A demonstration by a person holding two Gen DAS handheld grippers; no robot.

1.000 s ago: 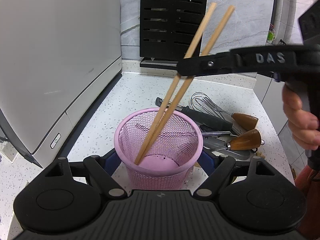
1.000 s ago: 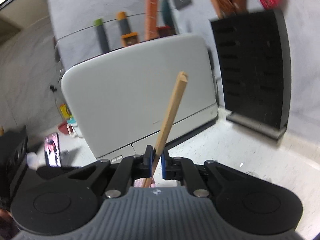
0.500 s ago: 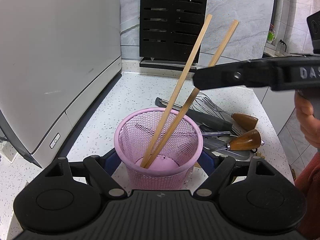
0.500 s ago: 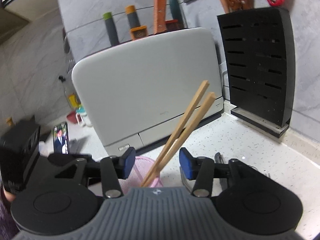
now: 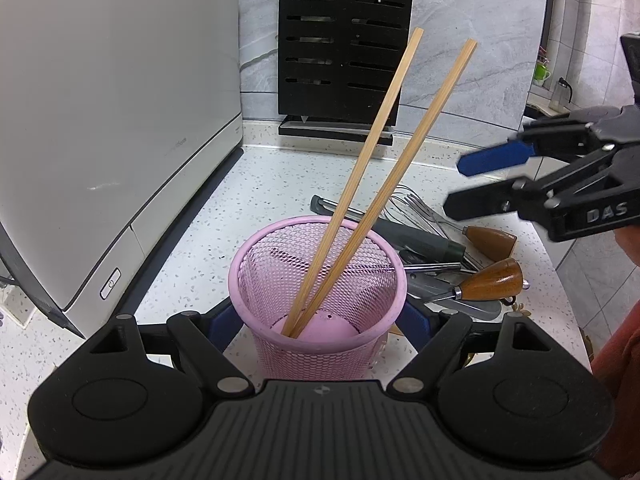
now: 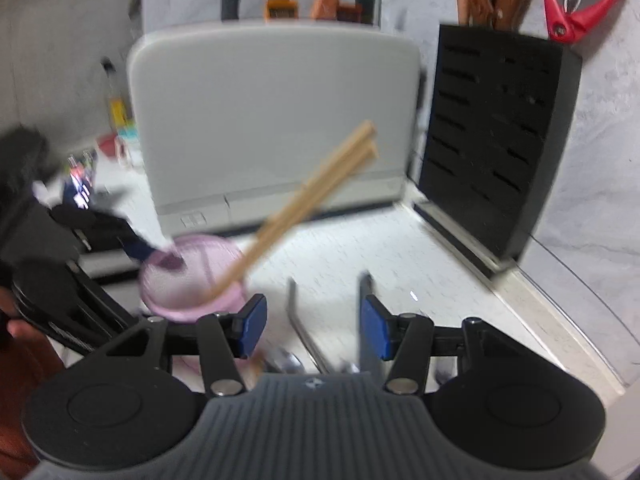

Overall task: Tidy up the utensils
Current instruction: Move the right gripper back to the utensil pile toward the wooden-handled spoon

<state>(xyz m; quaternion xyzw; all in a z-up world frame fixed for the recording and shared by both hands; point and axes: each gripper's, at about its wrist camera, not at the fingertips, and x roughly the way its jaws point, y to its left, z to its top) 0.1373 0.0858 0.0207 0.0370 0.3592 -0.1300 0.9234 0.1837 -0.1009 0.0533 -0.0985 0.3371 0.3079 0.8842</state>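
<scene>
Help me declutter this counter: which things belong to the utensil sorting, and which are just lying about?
Job: pink cup, chopsticks, whisk, wooden-handled tools.
Lying about: white appliance, black rack, red scissors.

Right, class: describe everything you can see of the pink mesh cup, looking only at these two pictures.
The pink mesh cup is a round, open-topped holder of fine pink mesh with a smooth solid rim and a solid pink bottom. It stands upright on the speckled white counter, between the left gripper's opening jaws. Two wooden chopsticks stand in it, tips on the bottom, leaning on the far rim. A pile of utensils lies beside it. The right gripper is clear of it.
</scene>
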